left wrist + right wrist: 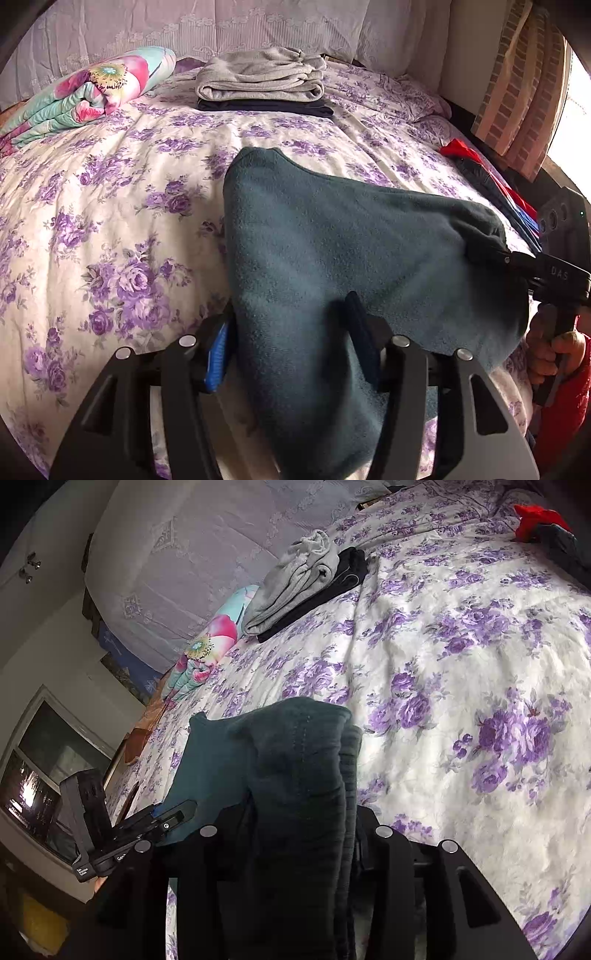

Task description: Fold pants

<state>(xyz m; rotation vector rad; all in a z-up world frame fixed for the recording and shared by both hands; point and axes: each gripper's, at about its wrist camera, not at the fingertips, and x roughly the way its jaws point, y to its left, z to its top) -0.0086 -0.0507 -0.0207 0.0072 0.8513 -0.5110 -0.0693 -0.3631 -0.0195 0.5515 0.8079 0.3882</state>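
Teal fleece pants [332, 240] hang above the floral bedspread [110, 206], held up at two places. My left gripper [288, 350] is shut on a bunched part of them, with the blue pad [216, 354] against the cloth's left side. My right gripper [508, 256] pinches the pants' far right corner. In the right wrist view a thick fold of the pants [295, 753] runs between the fingers of my right gripper [303, 834], which is shut on it. My left gripper [173, 816] shows at the left there, clamped on the cloth's edge.
A folded grey garment [258, 79] lies on a dark one near the headboard. A rolled flowery quilt [92, 92] sits at the far left. Red and blue clothes [491, 184] are heaped at the bed's right edge. A hand [557, 350] in a red sleeve holds the right gripper.
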